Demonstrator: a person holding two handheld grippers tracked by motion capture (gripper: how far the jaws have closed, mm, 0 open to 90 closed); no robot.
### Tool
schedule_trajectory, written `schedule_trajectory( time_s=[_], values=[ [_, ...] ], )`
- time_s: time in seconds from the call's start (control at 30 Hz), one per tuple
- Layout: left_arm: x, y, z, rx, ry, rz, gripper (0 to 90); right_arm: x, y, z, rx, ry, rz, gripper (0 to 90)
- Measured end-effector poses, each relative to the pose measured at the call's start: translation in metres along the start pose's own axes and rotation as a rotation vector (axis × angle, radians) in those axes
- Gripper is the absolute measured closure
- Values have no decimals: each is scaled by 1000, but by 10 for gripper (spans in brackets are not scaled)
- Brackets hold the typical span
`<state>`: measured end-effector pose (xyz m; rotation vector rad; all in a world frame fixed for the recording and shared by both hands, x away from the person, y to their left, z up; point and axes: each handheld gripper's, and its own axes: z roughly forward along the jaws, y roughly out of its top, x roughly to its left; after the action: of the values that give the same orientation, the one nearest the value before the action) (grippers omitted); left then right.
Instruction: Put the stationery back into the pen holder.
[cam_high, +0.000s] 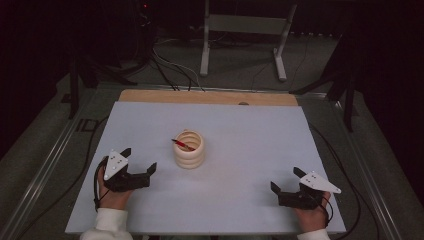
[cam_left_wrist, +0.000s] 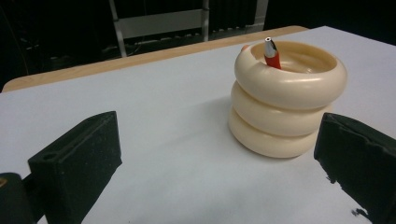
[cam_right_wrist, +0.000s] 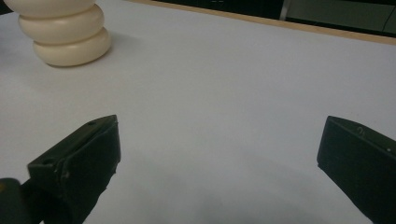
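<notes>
A cream ribbed holder (cam_high: 189, 149) of three stacked rings stands near the middle of the white table (cam_high: 250, 130). A red pen (cam_high: 183, 145) with a silver tip leans inside it. In the left gripper view the holder (cam_left_wrist: 287, 100) sits just ahead and to the right, the pen (cam_left_wrist: 272, 54) poking above its rim. My left gripper (cam_high: 139, 160) rests open on the table to the holder's left, nothing between its jaws. My right gripper (cam_high: 286, 180) rests open near the front right. The right gripper view has the holder (cam_right_wrist: 65, 30) at the far upper left.
A wooden strip (cam_high: 210, 96) runs along the table's far edge. Beyond it stands a grey metal frame (cam_high: 245, 35) on the floor, with cables (cam_high: 170, 70) trailing beside it. A dark tripod leg (cam_high: 75, 80) stands at the left.
</notes>
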<state>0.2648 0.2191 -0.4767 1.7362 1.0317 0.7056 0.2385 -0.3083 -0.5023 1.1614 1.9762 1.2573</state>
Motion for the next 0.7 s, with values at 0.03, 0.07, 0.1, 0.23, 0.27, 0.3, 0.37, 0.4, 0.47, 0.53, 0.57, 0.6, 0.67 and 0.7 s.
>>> schedule_trajectory(
  time_s=[0.03, 0.07, 0.1, 0.23, 0.27, 0.3, 0.37, 0.4, 0.47, 0.53, 0.57, 0.6, 0.67, 0.7],
  values=[
    [0, -1, 0, 4, 6, 5, 13, 0, 0, 0, -1, 1, 1, 0],
    [-1, -3, 1, 7, 9, 8, 13, 0, 0, 0, -1, 2, 0, 0],
    [-1, -4, 1, 7, 13, 9, 13, 0, 0, -1, -3, 4, 0, 0],
    [-3, -8, -2, 3, 46, 30, 13, 1, 0, -1, -7, 9, 0, 0],
    [-4, -8, -3, -12, 54, 30, 13, 1, 0, -1, -8, 9, -3, 0],
    [-4, -9, -4, -17, 56, 26, 13, 1, 1, -1, -8, 8, -3, 0],
    [-3, -11, -4, -17, 69, 27, 13, 1, 1, -1, -9, 9, -2, 0],
    [-3, -12, -4, -17, 74, 24, 13, 1, 1, -1, -9, 9, -1, 0],
    [-2, -13, -4, -14, 73, 21, 13, 0, 0, -1, -7, 6, 1, 0],
    [-2, -14, -4, -15, 73, 18, 13, 0, 0, -1, -3, 2, 1, 0],
    [-2, -14, -3, -13, 71, 15, 13, -1, 0, -1, -1, 1, 0, 0],
    [-2, -15, -3, -9, 71, 17, 13, -1, 0, -1, 1, -1, 0, 0],
    [-1, -16, -2, 1, 72, 16, 13, -1, 0, 0, 6, 1, 3, 0],
    [-1, -16, -1, 4, 73, 12, 13, -1, -1, 1, 11, 2, -2, 0]
  ],
)
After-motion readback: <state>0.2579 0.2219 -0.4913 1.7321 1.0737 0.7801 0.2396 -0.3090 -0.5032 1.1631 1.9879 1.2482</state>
